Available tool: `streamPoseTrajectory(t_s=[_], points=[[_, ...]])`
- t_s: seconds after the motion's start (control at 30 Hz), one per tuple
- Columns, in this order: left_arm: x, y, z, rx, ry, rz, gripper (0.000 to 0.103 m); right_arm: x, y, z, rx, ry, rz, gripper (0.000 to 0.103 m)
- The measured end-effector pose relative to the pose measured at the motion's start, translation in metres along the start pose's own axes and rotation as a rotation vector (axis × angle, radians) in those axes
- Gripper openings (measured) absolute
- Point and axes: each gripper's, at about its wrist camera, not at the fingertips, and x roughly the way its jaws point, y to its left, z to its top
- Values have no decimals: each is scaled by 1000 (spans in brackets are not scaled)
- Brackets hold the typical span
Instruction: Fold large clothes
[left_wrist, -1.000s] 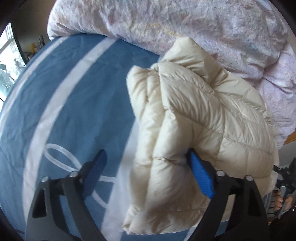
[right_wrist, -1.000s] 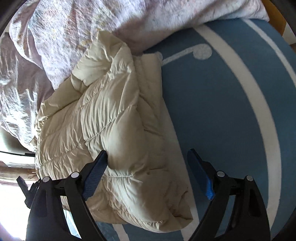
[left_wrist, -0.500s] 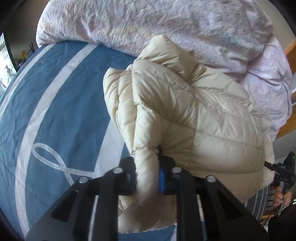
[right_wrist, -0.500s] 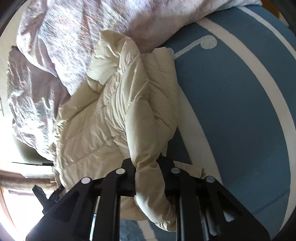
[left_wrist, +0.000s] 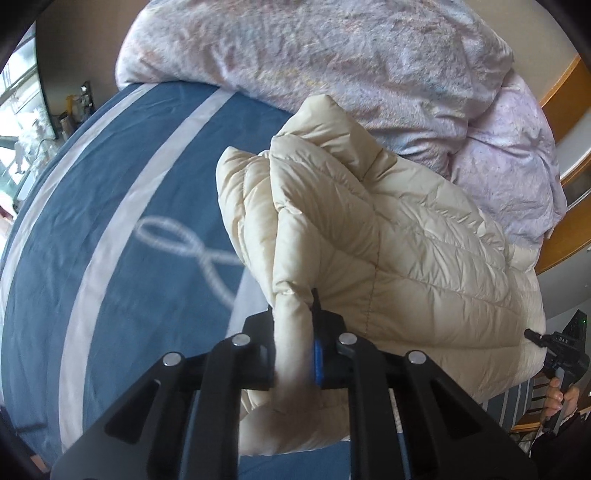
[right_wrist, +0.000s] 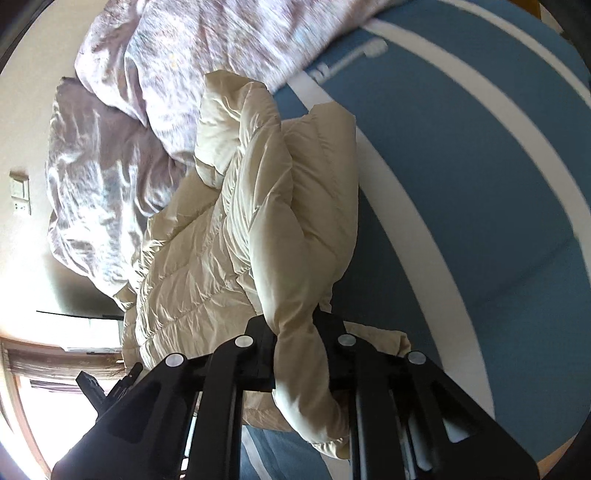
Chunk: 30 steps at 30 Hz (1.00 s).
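Observation:
A cream quilted puffer jacket (left_wrist: 399, 243) lies bunched on a blue bed sheet (left_wrist: 122, 177) with white stripes. My left gripper (left_wrist: 293, 347) is shut on a pinched fold of the jacket's near edge, lifting it off the sheet. In the right wrist view the same jacket (right_wrist: 258, 229) hangs from my right gripper (right_wrist: 295, 350), which is shut on another thick fold of its edge. The far part of the jacket still rests against the duvet. The other gripper and a hand show at the right edge of the left wrist view (left_wrist: 561, 354).
A rumpled lilac duvet (left_wrist: 351, 62) is piled along the far side of the bed, with a pillow (right_wrist: 96, 192) beside it. A wooden headboard (left_wrist: 565, 85) stands at the right. A window and shelf with small items sit at the far left (left_wrist: 74, 107).
Both grippers went from open around the jacket's edge to shut on folds of it. The jacket's near side has since been raised and pulled along the sheet.

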Motion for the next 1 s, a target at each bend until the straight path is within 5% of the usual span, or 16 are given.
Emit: streamPoseTrajectory(t_s=[0.37, 0.47, 0.53, 0.6, 0.67, 0.8, 1.0], points=[[-17, 4, -39, -1, 0, 63, 17, -2, 8, -33, -74, 20, -89, 16], [-17, 1, -39, 10, 0, 107, 26, -6, 23, -36, -137, -27, -210, 35], [-18, 1, -38, 10, -2, 135, 39, -16, 40, -38, -216, -111, -328, 58], [-22, 3, -35, 6, -12, 155, 62, -29, 58, -39, -281, -205, -395, 65], [-24, 6, -33, 0, -19, 156, 68, -37, 81, -40, -338, -266, -406, 65], [-19, 11, -28, -9, -2, 163, 72, -20, 131, -47, -459, -238, -338, 62], [-11, 16, -25, -17, 24, 154, 76, 35, 197, -82, -622, -107, -258, 33]])
